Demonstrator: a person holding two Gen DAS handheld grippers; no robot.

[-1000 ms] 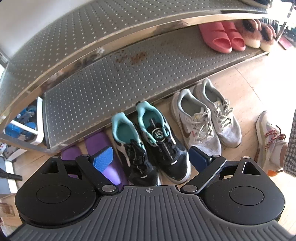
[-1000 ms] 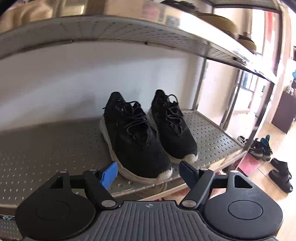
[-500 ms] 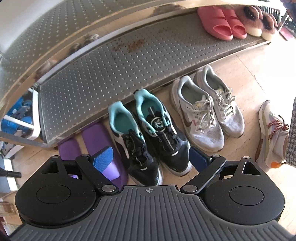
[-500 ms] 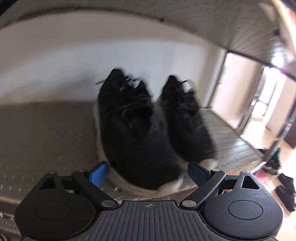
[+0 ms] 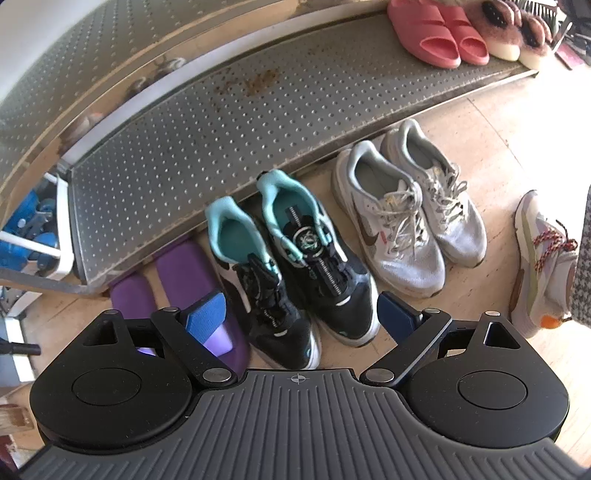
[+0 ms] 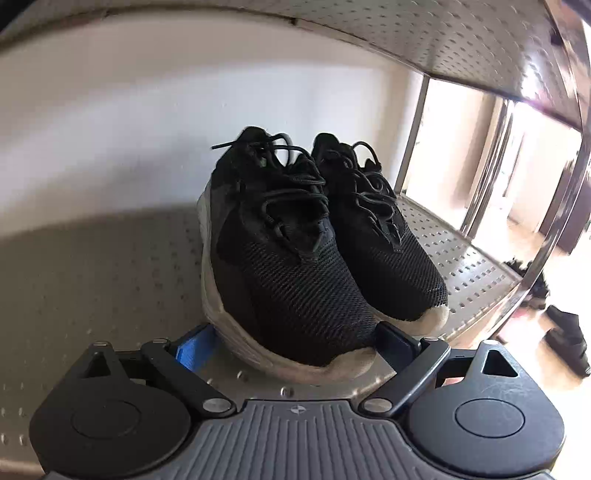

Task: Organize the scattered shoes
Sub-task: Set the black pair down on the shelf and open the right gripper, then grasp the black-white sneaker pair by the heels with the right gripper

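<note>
In the left wrist view a pair of black sneakers with teal lining (image 5: pixel 295 258) stands on the floor in front of the rack's bottom shelf (image 5: pixel 221 129). My left gripper (image 5: pixel 301 317) hangs open just above their toes. In the right wrist view a pair of black mesh sneakers (image 6: pixel 303 251) sits on a perforated metal shelf (image 6: pixel 92 277). My right gripper (image 6: pixel 291 343) is open, and its fingers straddle the toe of the nearer, left shoe without closing on it.
Grey-white sneakers (image 5: pixel 410 210) lie right of the teal pair, purple slippers (image 5: pixel 184 288) left of it. Pink slides (image 5: pixel 439 37) and fuzzy slippers (image 5: pixel 517 33) rest on the bottom shelf. A person's shoe (image 5: pixel 539 262) stands at the right. Dark shoes (image 6: pixel 569 332) lie on the floor beyond the rack.
My left gripper has dropped lower toward the teal-lined sneakers. My right gripper has pushed forward and down until the nearer black shoe's toe lies between its fingers.
</note>
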